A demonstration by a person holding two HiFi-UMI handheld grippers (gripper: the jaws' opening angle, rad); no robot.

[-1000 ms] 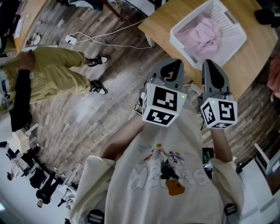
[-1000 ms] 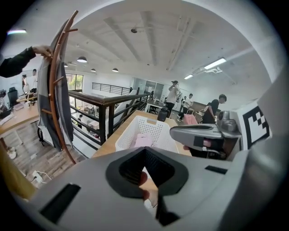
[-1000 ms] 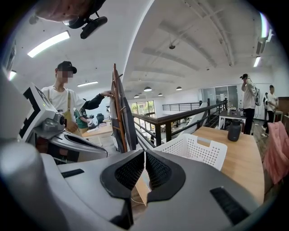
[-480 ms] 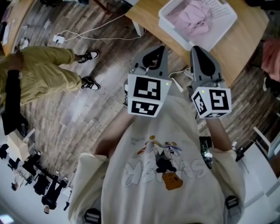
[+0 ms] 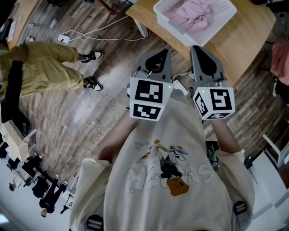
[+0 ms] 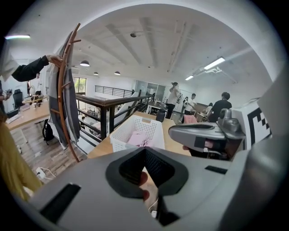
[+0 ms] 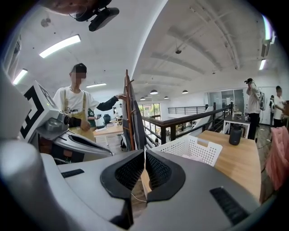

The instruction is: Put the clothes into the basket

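Pink clothes [image 5: 195, 11] lie in the white basket [image 5: 174, 28] on the table [image 5: 244, 40].

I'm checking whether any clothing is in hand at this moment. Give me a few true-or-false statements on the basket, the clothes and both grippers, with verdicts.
1. The white basket stands on the wooden table. True.
2. The basket is empty. False: a pink garment lies in it.
3. The left gripper is shut and holds no clothing. True.
4. The right gripper grips a pink garment. False: its jaws are together with nothing between them.
5. Both grippers reach inside the basket. False: both are held outside it, near the person's chest.
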